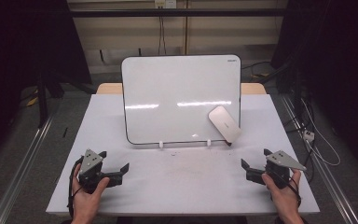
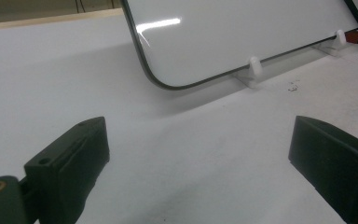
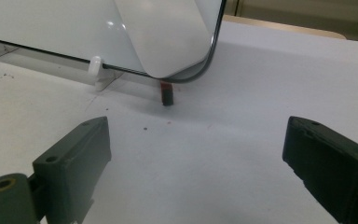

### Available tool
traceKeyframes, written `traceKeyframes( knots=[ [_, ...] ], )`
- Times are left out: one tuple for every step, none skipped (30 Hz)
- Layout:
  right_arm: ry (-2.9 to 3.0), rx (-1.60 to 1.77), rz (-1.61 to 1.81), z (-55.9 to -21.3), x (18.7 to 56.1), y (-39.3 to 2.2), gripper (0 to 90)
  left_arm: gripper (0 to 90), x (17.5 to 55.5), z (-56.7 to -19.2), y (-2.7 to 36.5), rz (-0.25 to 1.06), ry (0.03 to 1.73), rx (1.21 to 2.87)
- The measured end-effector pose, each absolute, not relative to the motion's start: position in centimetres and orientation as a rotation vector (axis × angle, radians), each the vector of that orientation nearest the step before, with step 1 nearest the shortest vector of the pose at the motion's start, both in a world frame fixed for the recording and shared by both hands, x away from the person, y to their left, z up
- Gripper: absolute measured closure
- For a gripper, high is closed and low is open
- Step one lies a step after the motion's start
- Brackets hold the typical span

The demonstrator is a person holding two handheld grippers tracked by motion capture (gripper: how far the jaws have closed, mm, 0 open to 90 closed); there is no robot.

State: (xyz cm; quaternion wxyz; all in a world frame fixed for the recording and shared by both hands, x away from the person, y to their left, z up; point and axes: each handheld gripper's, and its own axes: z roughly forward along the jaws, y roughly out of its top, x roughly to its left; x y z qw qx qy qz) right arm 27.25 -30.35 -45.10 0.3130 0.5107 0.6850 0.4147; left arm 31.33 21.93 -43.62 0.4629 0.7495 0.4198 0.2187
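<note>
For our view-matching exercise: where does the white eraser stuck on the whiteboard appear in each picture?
High view: the eraser sits right of centre, tilted, at the whiteboard's lower right corner.
Left gripper view: not in it.
Right gripper view: top centre, overlapping the board's rounded corner.
Shared landmark: the white clip under the board's bottom edge.

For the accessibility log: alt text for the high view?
A whiteboard stands propped on a white table, an eraser stuck near its lower right corner. In front, the left gripper and right gripper rest open and empty.
</note>
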Motion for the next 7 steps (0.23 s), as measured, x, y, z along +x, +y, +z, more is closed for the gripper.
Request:
traceKeyframes(
  knots=[
    [1.809,1.352,1.093,-45.14,27.29,-30.35,7.6,4.8,31.34,-43.6,21.94,0.54,1.038,1.845],
    [1.811,1.351,1.09,-45.18,27.31,-30.33,7.6,4.9,31.37,-43.61,21.93,0.539,1.042,1.843],
    [1.814,1.349,1.091,-45.2,27.34,-30.32,7.6,4.8,31.39,-43.63,21.91,0.538,1.043,1.844],
    [1.814,1.352,1.096,-45.21,27.38,-30.33,7.6,4.8,31.41,-43.65,21.88,0.533,1.045,1.844],
    [1.813,1.354,1.097,-45.23,27.45,-30.34,7.6,4.8,31.46,-43.66,21.9,0.532,1.046,1.849],
    [1.815,1.356,1.093,-45.24,27.51,-30.35,7.7,4.8,31.54,-43.7,21.92,0.533,1.05,1.857],
    [1.818,1.355,1.09,-45.27,27.59,-30.34,7.7,4.8,31.65,-43.77,21.95,0.528,1.057,1.863]
  ],
)
